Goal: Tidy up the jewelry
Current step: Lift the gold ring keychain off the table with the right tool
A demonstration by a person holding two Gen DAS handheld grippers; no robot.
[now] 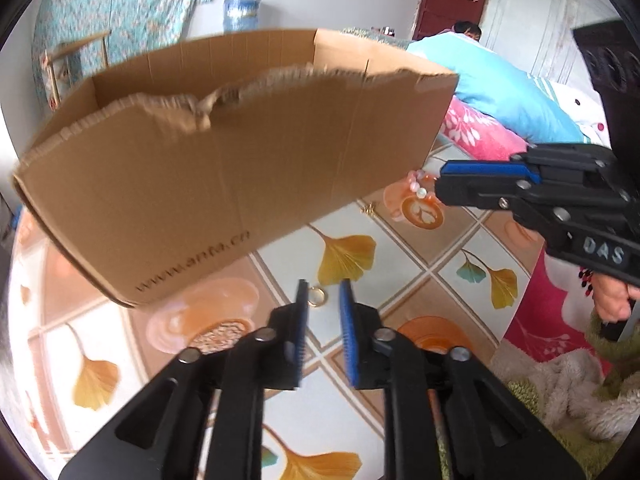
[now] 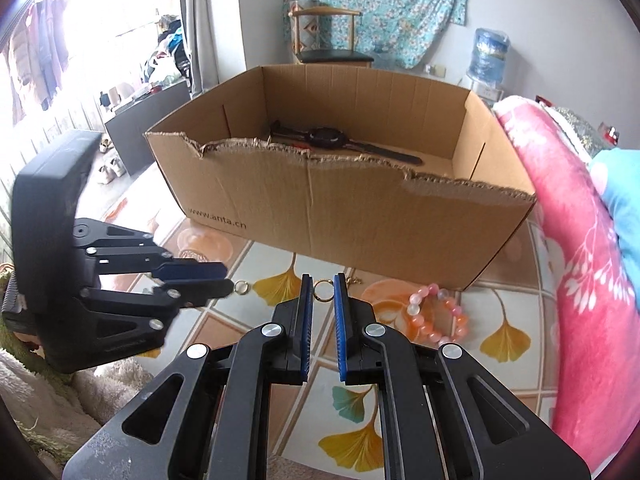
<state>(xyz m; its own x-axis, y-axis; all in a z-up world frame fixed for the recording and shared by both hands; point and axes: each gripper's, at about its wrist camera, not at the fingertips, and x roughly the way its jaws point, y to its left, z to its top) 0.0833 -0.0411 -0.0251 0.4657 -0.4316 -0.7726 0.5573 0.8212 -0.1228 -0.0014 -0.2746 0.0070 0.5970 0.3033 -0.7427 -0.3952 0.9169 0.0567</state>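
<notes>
A cardboard box [image 2: 344, 208] with a torn front rim stands on the leaf-patterned tablecloth [image 2: 500, 364], with a black watch [image 2: 326, 136] inside. My right gripper [image 2: 323, 280] is shut on a small gold ring [image 2: 323, 290] just in front of the box; from the left wrist it [image 1: 438, 186] shows side-on. My left gripper [image 1: 325, 286] stands open, its pads clear of a second gold ring [image 1: 318, 296] lying at its fingertips; that ring [image 2: 241, 287] also shows beside the left gripper [image 2: 230, 278]. A pink bead bracelet [image 2: 436, 316] and a tiny gold piece [image 2: 354, 280] lie near the box.
A pink flowered blanket [image 2: 580, 260] borders the table on the right. Fuzzy beige and green cloth [image 2: 40, 392] lies at the near left. A person [image 1: 468, 30] lies under a blue cover behind. A chair [image 2: 328, 32] and a water bottle [image 2: 490, 54] stand by the far wall.
</notes>
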